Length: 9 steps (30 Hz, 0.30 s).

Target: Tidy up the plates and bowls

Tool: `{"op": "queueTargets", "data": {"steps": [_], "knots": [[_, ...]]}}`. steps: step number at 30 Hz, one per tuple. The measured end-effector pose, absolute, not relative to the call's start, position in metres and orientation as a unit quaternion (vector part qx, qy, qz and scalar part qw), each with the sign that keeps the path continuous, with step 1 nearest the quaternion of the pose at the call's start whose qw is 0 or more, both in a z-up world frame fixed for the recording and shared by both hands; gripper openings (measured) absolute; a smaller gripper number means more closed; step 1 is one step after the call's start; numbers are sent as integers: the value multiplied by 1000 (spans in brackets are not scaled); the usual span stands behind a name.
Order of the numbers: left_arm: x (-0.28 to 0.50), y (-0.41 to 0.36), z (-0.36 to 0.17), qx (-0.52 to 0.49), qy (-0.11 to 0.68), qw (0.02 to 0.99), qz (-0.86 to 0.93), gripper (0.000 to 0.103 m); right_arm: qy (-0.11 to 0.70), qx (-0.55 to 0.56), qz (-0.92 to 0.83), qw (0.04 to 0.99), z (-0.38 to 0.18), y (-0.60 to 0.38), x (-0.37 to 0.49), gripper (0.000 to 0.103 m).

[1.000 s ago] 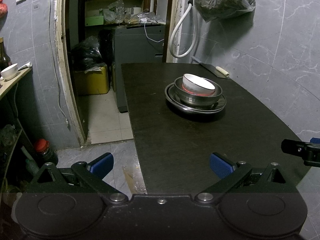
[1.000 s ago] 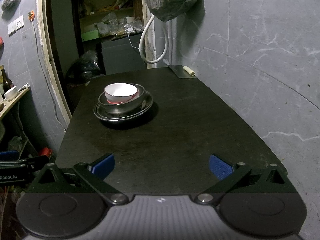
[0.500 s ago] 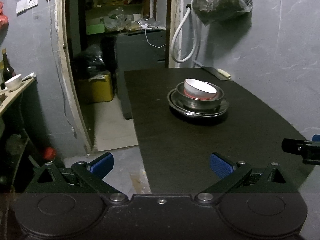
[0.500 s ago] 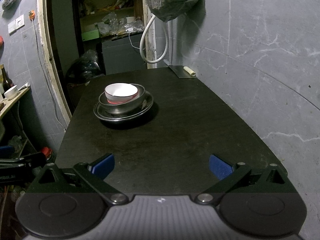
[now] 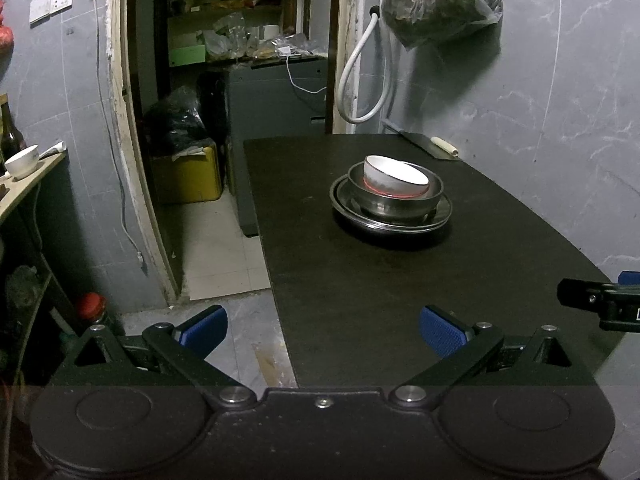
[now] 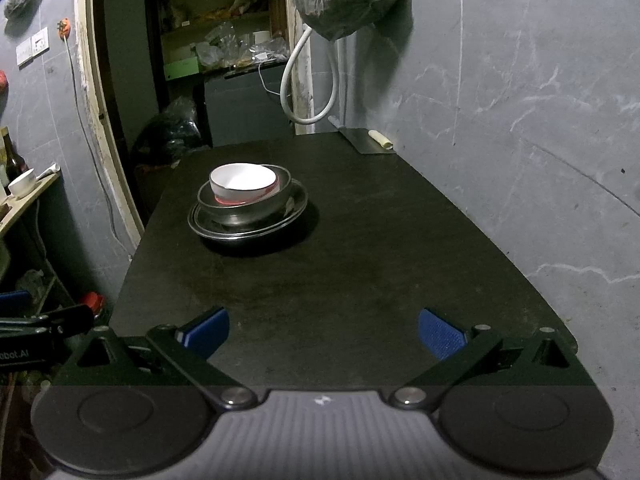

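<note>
Home kitchen, grey tiled walls (image 6: pixel 520 80), cluttered pantry shelves (image 5: pixel 232 40)

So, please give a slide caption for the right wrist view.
Open right gripper faces a white bowl nested in a metal bowl on steel plates.

The table (image 6: pixel 360 264) is matt black, faintly scuffed. On it, the plates (image 6: pixel 288 216) and the bowl (image 6: pixel 240 216) above them look like shiny metal; the white bowl (image 6: pixel 244 184) nested inside looks like glossy ceramic. The wall (image 6: pixel 520 80) behind the table is smooth grey marbled tile.
</note>
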<state>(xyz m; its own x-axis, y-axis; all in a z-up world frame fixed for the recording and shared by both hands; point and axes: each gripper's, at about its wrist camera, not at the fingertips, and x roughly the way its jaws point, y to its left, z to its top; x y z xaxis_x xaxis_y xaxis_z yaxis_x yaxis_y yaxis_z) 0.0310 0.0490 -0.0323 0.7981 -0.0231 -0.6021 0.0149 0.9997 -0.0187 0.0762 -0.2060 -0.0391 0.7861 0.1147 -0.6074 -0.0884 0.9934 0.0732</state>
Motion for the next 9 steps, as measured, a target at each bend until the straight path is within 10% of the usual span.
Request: {"op": "queueTargets", "data": {"steps": [9], "knots": [[35, 48, -34, -6, 322, 947, -11, 102, 328, 23, 55, 943, -42, -209, 81, 103]]}}
